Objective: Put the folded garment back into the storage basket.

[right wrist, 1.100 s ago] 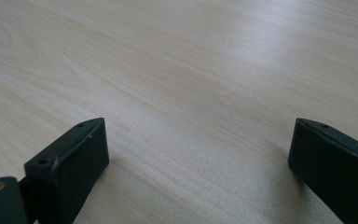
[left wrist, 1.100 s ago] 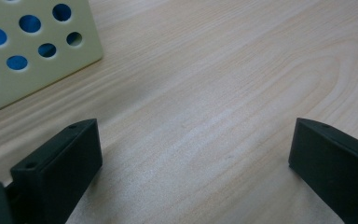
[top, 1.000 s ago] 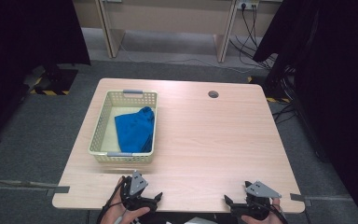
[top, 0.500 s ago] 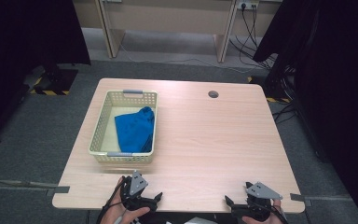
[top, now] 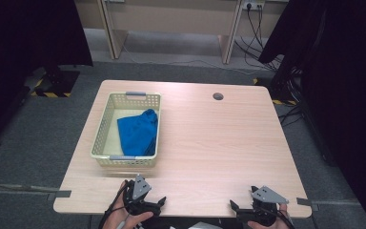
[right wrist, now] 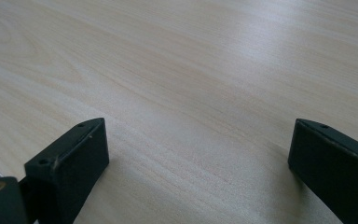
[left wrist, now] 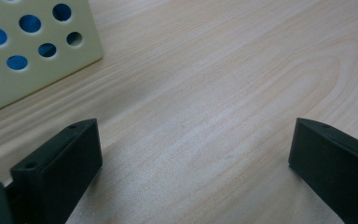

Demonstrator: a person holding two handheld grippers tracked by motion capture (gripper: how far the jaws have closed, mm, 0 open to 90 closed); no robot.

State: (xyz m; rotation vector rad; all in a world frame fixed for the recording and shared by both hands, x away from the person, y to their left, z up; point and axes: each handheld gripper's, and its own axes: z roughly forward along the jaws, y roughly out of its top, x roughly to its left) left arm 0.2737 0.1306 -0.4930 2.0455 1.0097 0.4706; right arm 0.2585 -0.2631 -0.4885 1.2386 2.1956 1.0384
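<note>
A pale yellow perforated basket (top: 103,125) stands on the left half of the wooden table (top: 219,138), and a crumpled blue cloth (top: 138,132) lies inside it. My left gripper (top: 147,202) rests at the table's near edge, just below the basket, held by a hand; its jaws stand wide apart over bare wood (left wrist: 193,154), with the basket's corner (left wrist: 32,51) at upper left. My right gripper (top: 248,210) sits at the near right edge, also open, with nothing but tabletop between its fingers (right wrist: 198,154).
A round cable hole (top: 218,96) sits near the table's far edge. Desk legs and cables (top: 252,28) stand on the grey floor behind. Dark curtains (top: 343,95) hang at both sides. Black-and-yellow tape (top: 52,90) marks the floor at left.
The right gripper has shifted slightly nearer the table's front edge. The left gripper, basket and cloth stay where they were.
</note>
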